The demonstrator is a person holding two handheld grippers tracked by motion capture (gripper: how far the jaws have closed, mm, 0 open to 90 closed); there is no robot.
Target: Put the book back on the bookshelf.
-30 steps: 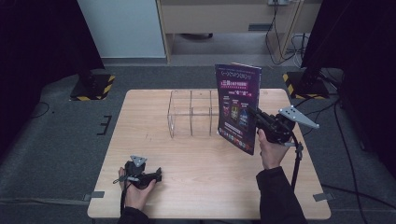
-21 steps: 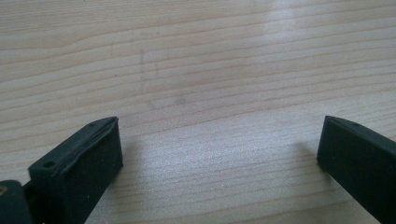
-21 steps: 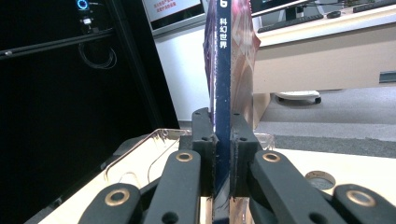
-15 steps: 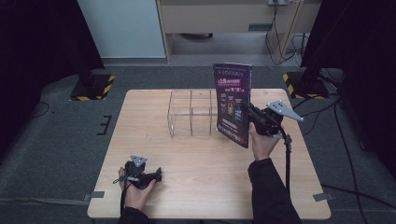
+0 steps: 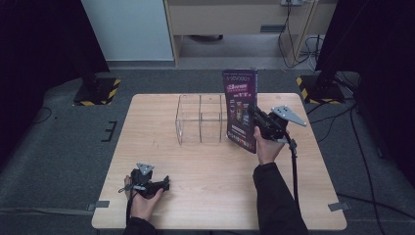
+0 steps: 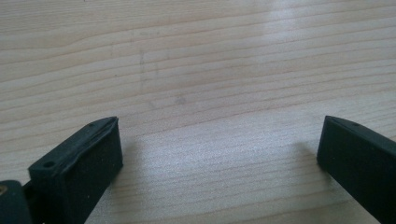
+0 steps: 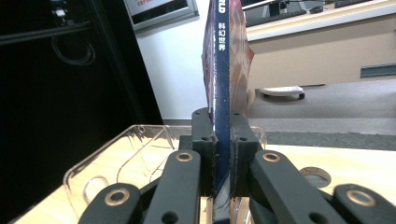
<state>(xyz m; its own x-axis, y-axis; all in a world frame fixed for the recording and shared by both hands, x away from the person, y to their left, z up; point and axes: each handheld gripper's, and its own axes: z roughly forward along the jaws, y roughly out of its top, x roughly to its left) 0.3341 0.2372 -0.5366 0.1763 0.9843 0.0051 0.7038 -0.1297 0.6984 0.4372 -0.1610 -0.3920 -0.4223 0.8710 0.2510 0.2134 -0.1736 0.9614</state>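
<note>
- Shifted left since a second ago: magazine [image 5: 241,110] and right gripper [image 5: 259,122], now just right of the clear organizer [image 5: 199,119], magazine's lower edge near its right wall.
- Held upright by the spine, cover facing the near side, pads [image 7: 205,158] clamped tight on both sides.
- Resting at the near left of the wooden table [image 5: 205,196]: left gripper [image 5: 164,183], kept in place, jaws wide apart over bare wood, nothing between.
</note>
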